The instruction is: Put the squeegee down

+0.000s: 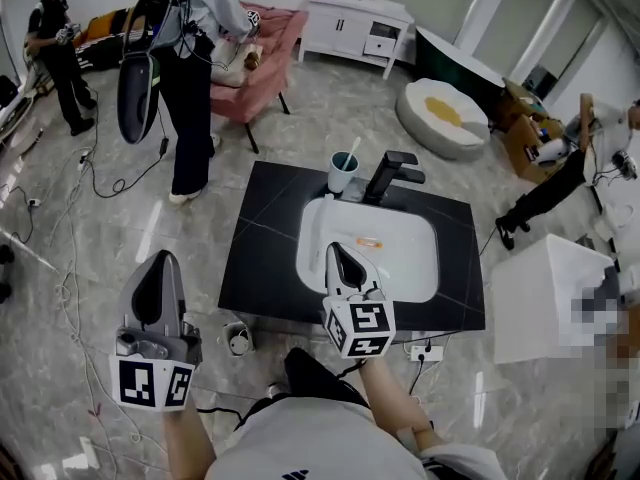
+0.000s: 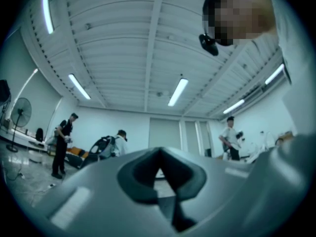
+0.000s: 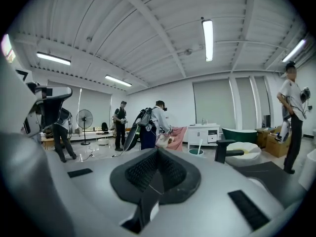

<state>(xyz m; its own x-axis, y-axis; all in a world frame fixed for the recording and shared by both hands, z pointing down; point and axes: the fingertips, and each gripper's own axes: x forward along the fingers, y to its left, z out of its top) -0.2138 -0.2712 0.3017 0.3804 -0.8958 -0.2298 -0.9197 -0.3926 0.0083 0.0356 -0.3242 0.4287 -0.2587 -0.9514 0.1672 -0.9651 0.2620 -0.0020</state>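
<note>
A small pale object with an orange mark, taken to be the squeegee (image 1: 369,242), was seen lying in the white basin (image 1: 415,268) set in the black counter (image 1: 260,258), in front of the faucet (image 1: 392,173) and the cup (image 1: 342,173). It lay just beyond the tips of the right gripper (image 1: 336,253) and slightly to their right, with its long axis judged to run across the basin, crosswise to the line of that gripper. The jaws of the right gripper (image 3: 157,154) were clenched together with nothing between them, so the squeegee was judged to have been set down already. The left gripper (image 1: 163,263) was held well apart over the floor beside the counter, and its jaws (image 2: 159,154) were likewise pressed together and empty. Blade and handle could not be told apart at that size, and the squeegee was shown in neither gripper view.
</note>
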